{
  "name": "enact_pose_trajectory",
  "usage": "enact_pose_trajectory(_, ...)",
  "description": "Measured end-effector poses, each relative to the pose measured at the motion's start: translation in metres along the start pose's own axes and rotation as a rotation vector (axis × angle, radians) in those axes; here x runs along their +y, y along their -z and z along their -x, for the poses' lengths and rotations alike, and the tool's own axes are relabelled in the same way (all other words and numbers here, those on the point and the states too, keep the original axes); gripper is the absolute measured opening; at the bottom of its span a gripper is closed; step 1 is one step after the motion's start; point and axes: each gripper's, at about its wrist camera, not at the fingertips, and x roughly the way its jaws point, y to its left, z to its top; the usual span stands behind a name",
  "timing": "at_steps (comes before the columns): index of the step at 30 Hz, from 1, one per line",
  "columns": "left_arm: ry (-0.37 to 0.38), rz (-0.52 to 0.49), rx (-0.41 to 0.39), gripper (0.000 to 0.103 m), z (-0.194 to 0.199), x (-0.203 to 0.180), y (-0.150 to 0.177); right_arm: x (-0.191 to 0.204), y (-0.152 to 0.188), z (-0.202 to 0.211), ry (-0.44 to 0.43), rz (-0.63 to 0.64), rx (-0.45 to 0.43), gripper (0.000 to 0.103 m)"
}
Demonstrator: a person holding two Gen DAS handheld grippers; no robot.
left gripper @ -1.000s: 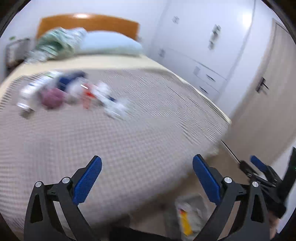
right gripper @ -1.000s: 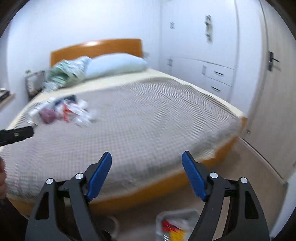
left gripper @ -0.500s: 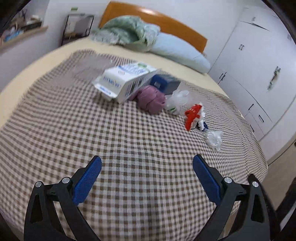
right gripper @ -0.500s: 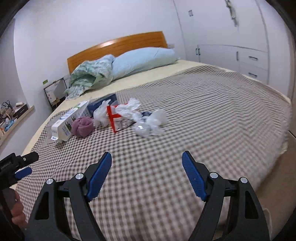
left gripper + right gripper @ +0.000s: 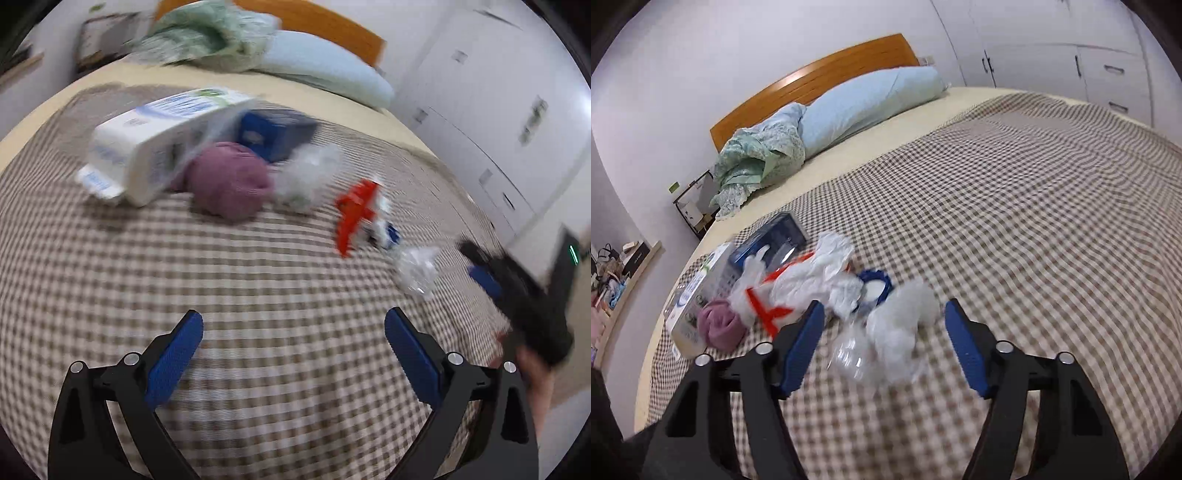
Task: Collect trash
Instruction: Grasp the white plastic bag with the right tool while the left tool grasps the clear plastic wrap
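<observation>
Trash lies in a heap on the checked blanket (image 5: 258, 280): a white carton (image 5: 147, 147), a purple cloth ball (image 5: 229, 181), a blue box (image 5: 273, 129), a red-and-white wrapper (image 5: 358, 214) and a crumpled clear plastic wad (image 5: 417, 269). My left gripper (image 5: 293, 317) is open above bare blanket, short of the heap. My right gripper (image 5: 884, 308) has its jaws closing, with the clear plastic wad (image 5: 894, 332) between them; the pads do not press it. Behind it lie a white crumpled bag (image 5: 820, 277), a blue ring (image 5: 875, 284) and the purple ball (image 5: 720, 325). The right gripper (image 5: 476, 264) also shows blurred in the left wrist view.
A pale blue pillow (image 5: 871, 99) and a green quilt (image 5: 761, 155) lie at the wooden headboard (image 5: 812, 85). White wardrobe doors (image 5: 1052, 48) stand on the right, a cluttered shelf (image 5: 620, 269) on the left. A hand (image 5: 535, 373) holds the right gripper.
Both grippers swung from the foot of the bed in over the blanket toward the trash heap. The right jaws have narrowed and now stand on either side of the clear plastic wad.
</observation>
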Motion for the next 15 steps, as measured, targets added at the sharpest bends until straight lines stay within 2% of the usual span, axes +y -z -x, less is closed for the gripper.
enact_pose_trajectory(2, 0.002, -0.077, -0.017, 0.096, -0.003, -0.015, 0.006, -0.008, -0.003, -0.02, -0.004, -0.009, 0.06, 0.059)
enact_pose_trajectory(4, -0.014, -0.135, -0.02, 0.096, -0.008, -0.025, 0.011, -0.024, 0.0, -0.039, -0.065, -0.096, 0.123, 0.052)
enact_pose_trajectory(5, -0.017, -0.16, -0.021, 0.096, -0.009, -0.03, 0.013, -0.037, 0.005, -0.048, -0.13, -0.181, 0.156, 0.038)
enact_pose_trajectory(6, -0.011, -0.183, -0.024, 0.096, -0.012, -0.035, 0.015, -0.043, 0.007, -0.049, -0.158, -0.22, 0.166, 0.03)
enact_pose_trajectory(7, -0.008, -0.197, -0.027, 0.096, -0.014, -0.039, 0.016, -0.046, 0.007, -0.05, -0.169, -0.238, 0.167, 0.028)
enact_pose_trajectory(8, -0.005, -0.204, -0.029, 0.096, -0.015, -0.042, 0.016, -0.046, 0.007, -0.049, -0.168, -0.223, 0.169, 0.017)
enact_pose_trajectory(9, 0.005, -0.208, -0.03, 0.096, -0.018, -0.046, 0.016, -0.045, 0.007, -0.046, -0.162, -0.21, 0.169, 0.01)
enact_pose_trajectory(11, 0.037, -0.191, -0.017, 0.096, -0.028, -0.053, 0.011, -0.044, 0.005, -0.038, -0.16, -0.201, 0.153, 0.004)
enact_pose_trajectory(15, 0.102, -0.149, 0.062, 0.096, -0.063, -0.077, -0.007, -0.05, -0.006, 0.009, -0.065, -0.138, 0.046, 0.003)
